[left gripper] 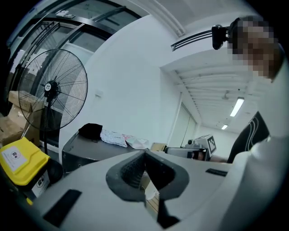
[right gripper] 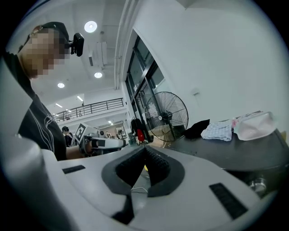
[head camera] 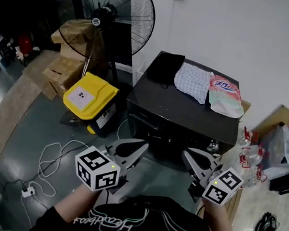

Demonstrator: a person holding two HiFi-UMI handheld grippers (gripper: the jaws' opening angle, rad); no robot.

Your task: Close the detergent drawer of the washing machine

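Note:
The black washing machine [head camera: 182, 112] stands against the white wall, and its top [right gripper: 235, 149] carries a black cloth [head camera: 165, 66], a checked cloth [head camera: 193, 80] and a pink detergent pouch [head camera: 225, 95]. Its dark front panel [head camera: 146, 120] faces me; I cannot make out the detergent drawer there. A metal knob [head camera: 213, 146] shows at the front right. My left gripper [head camera: 139, 147] and right gripper [head camera: 186, 155] hover side by side just in front of the machine, both shut and empty. The jaws also meet tip to tip in the left gripper view [left gripper: 145, 152] and the right gripper view [right gripper: 145, 148].
A yellow bin [head camera: 90, 95] sits to the left of the machine, with a large standing fan [head camera: 107, 15] and cardboard boxes [head camera: 66, 65] behind it. Cables [head camera: 55, 153] and a power strip [head camera: 29, 192] lie on the floor at the left. Plastic bags [head camera: 279, 151] crowd the right.

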